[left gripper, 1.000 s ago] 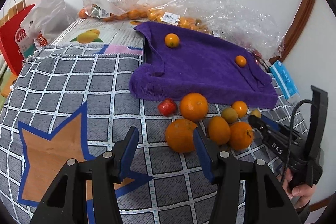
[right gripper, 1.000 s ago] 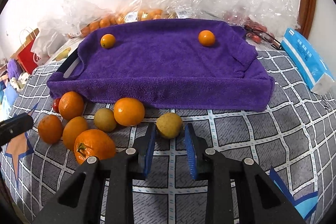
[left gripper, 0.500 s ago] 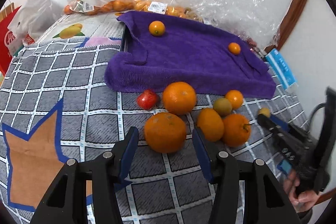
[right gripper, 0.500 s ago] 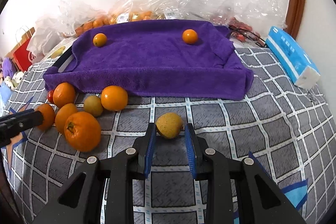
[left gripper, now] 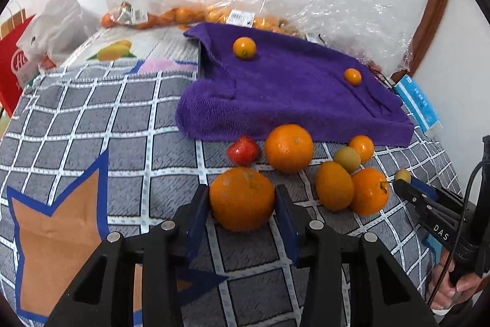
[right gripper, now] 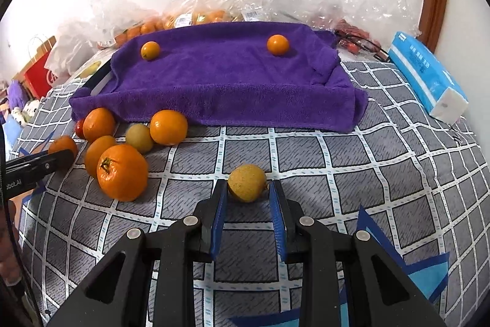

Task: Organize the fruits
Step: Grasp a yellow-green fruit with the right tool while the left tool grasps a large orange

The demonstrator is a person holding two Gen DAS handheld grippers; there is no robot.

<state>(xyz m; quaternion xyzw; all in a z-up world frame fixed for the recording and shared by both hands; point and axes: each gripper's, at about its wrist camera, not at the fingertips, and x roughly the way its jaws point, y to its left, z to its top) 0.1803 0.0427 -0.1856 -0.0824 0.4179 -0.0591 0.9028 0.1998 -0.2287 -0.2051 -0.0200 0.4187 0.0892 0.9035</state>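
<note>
Both hand-held grippers have moved in over the last second. The left hand-held gripper (left gripper: pixel 242 201) now brackets a large orange (left gripper: pixel 242 199), its jaws wide and seemingly not yet pressing. The right hand-held gripper (right gripper: pixel 248 192), jaws narrow, has a small yellow fruit (right gripper: pixel 247 182) between its tips, contact unclear. Both fruits sit on the checkered surface (right gripper: pixel 367 173), with the purple towel (right gripper: pixel 226 75) beyond, so closing looks next.

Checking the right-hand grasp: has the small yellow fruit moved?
Yes. The yellow fruit now lies farther from the purple towel, between the right gripper fingers.
</note>
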